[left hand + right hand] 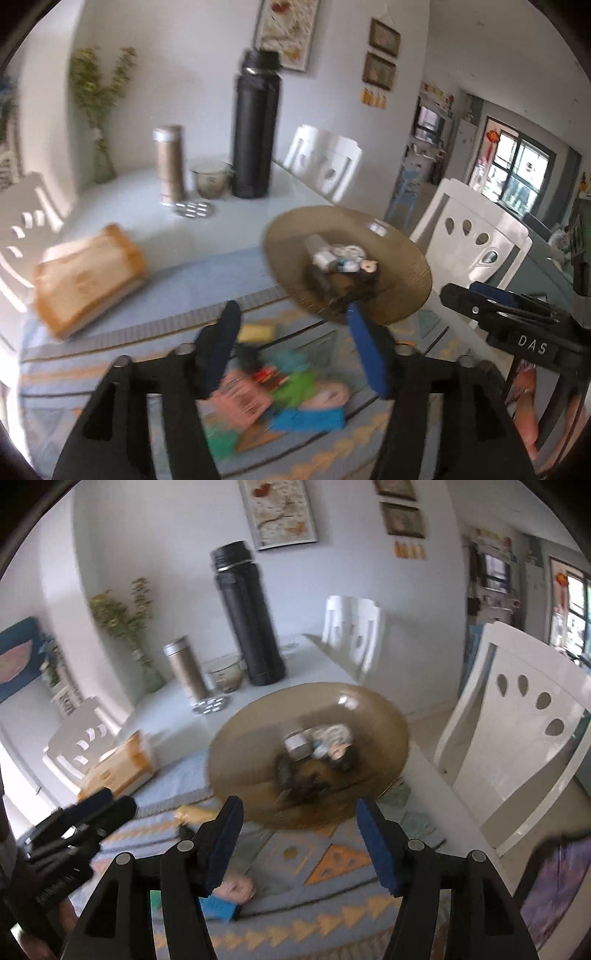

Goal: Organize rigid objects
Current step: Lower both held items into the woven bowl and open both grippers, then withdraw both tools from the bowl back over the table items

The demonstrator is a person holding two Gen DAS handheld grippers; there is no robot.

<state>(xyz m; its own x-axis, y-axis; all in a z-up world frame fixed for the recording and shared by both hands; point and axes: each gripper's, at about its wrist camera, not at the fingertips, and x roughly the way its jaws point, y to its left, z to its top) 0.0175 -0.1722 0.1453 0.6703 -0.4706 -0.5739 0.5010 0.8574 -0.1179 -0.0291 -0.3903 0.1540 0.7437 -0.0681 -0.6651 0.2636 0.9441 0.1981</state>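
- Wooden tissue box (88,273): light brown, lying on the white table (147,206) at the far left, beside the patterned cloth (110,369).
- Small objects (284,398): a blurred heap of pink, green, blue and orange pieces on the cloth, seen between the fingers of the left gripper (295,354). Its jaws stand apart, pressing on nothing.
- Woven brown tray (258,738): round, shallow, on the table just past the cloth, with white and dark bits clustered at its middle.
- Right gripper (299,838): jaws apart and empty, pointing toward the tray.
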